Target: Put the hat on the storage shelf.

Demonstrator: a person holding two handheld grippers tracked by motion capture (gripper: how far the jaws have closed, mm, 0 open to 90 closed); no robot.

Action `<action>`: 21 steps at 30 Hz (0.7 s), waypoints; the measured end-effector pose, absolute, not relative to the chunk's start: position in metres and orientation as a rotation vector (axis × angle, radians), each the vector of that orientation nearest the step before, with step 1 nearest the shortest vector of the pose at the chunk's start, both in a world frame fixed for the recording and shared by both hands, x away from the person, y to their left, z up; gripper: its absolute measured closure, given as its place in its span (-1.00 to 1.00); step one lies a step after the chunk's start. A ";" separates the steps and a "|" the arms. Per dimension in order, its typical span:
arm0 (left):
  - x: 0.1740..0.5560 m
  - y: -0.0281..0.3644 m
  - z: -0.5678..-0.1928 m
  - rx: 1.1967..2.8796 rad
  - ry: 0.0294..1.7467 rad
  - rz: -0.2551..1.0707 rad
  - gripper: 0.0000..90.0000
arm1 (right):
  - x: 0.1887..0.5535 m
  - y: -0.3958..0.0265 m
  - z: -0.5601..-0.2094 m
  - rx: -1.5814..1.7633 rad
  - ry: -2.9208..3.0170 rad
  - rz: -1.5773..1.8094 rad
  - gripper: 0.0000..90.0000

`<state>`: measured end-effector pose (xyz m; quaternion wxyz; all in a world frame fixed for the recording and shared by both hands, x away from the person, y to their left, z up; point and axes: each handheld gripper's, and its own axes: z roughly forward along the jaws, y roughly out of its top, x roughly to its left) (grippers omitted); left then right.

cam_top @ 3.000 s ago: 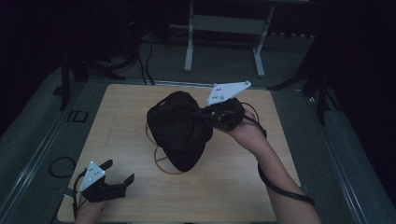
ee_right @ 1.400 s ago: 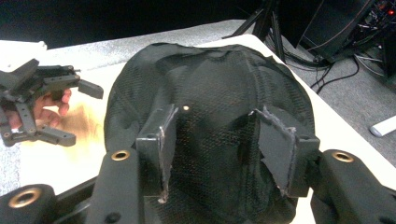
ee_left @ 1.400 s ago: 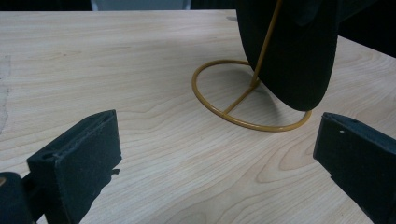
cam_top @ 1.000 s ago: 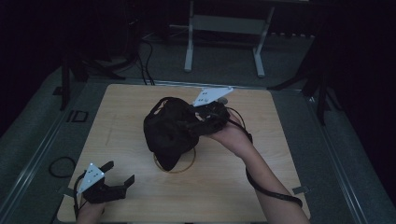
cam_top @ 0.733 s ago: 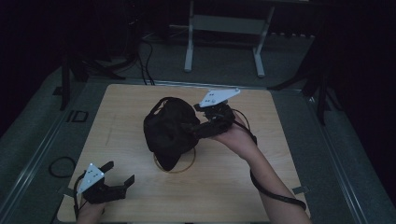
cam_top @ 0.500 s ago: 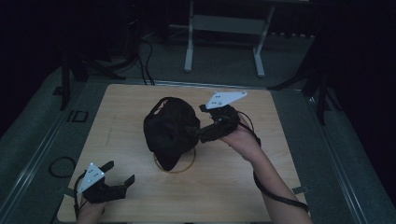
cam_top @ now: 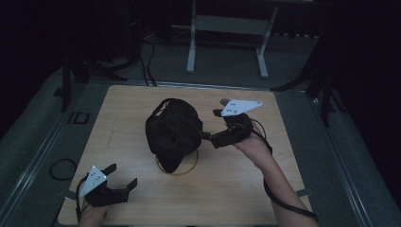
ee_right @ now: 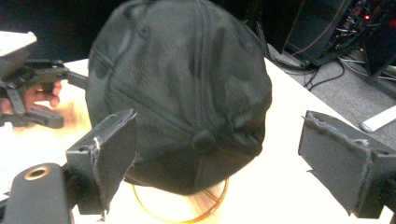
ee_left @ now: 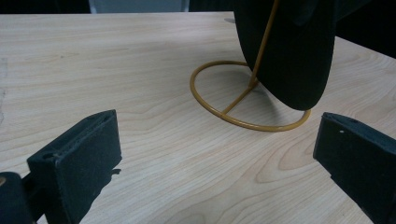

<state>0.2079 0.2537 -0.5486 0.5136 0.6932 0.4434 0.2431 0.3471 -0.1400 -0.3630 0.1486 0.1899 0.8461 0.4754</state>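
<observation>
The left gripper rests at the near left corner of the table, jaws spread wide and holding nothing; in its own view the pads frame bare wood and, beyond them, the gold ring base of a stand. Farther in, near the table's middle, a black cap sits on that stand, its brim hanging down over the ring. Just to the cap's right, the right gripper points at it with jaws wide apart; in its own view the cap sits between the jaws but beyond them, untouched. Past the table lies a grey floor with cables.
</observation>
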 end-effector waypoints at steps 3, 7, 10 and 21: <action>0.208 0.254 -0.549 1.667 1.069 0.582 -0.97 | 0.347 -0.144 -0.367 0.560 2.426 1.362 -0.74; 0.207 0.255 -0.550 1.669 1.072 0.582 -0.97 | 0.348 -0.153 -0.379 0.582 2.420 1.357 -0.74; 0.207 0.255 -0.550 1.671 1.069 0.582 -0.97 | 0.348 -0.156 -0.386 0.589 2.433 1.345 -0.74; 0.206 0.255 -0.551 1.674 1.071 0.583 -0.97 | 0.346 -0.165 -0.413 0.611 2.451 1.309 -0.74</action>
